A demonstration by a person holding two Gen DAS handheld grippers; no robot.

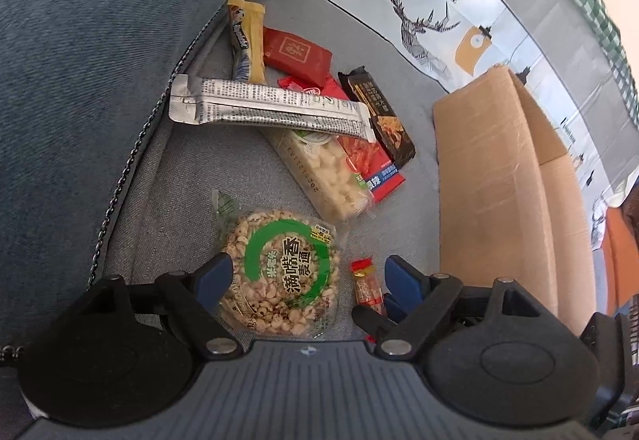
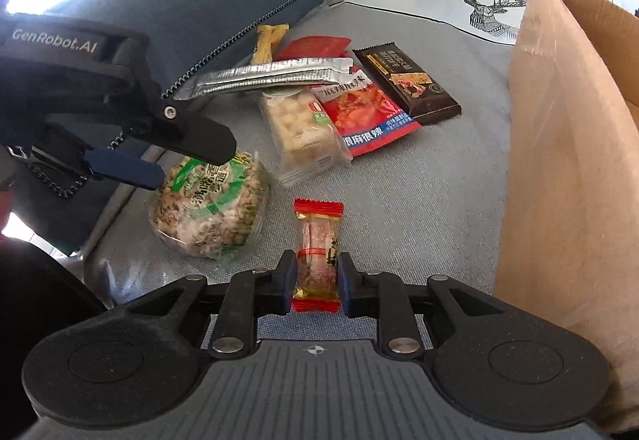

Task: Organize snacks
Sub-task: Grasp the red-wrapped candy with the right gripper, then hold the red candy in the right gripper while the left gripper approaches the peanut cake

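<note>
Snacks lie on a grey sofa seat (image 1: 191, 176). My left gripper (image 1: 307, 280) is open, its jaws on either side of a round puffed-grain cake in a green-labelled wrapper (image 1: 279, 272), also in the right wrist view (image 2: 207, 212). My right gripper (image 2: 317, 276) is shut on a small red-ended candy bar (image 2: 317, 252), which also shows in the left wrist view (image 1: 365, 286). Beyond lie a silver sachet (image 1: 263, 106), a white nougat pack (image 1: 323, 168), a red spicy snack pack (image 2: 363, 112), a dark chocolate bar (image 2: 407, 80), a red packet (image 1: 297, 54) and a yellow stick (image 1: 247, 36).
An open cardboard box (image 1: 491, 176) stands on the seat to the right, close beside my right gripper (image 2: 567, 168). A blue cushion (image 1: 80, 80) rises at the left. A printed deer cloth (image 1: 423, 20) covers the sofa back.
</note>
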